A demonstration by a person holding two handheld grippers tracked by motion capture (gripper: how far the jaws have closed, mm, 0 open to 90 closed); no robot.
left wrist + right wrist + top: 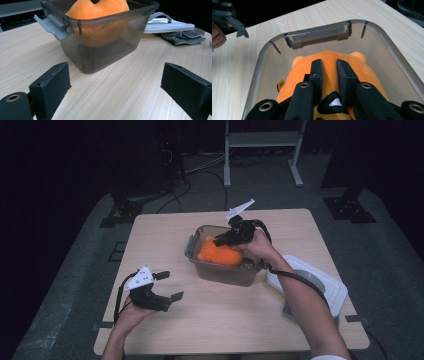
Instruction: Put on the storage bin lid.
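An orange plush toy (218, 253) sits partly inside a smoky clear plastic box (226, 272) at the middle of the table. My right gripper (223, 240) reaches into the box from the right and is shut on the toy (329, 65), pinching a fold of its fabric between the two black pads (317, 72). The toy (97, 15) bulges above the box rim (100, 18) in the left gripper view. My left gripper (170, 286) rests near the table's front left, well away from the box, with its jaws wide apart and nothing between the pads (53, 82).
The box's white lid (320, 282) lies at the right of the table on a grey cloth (183, 36). A grey latch (53, 25) hangs off the box's left end. A pale frame (262, 147) and cables stand on the floor beyond the table.
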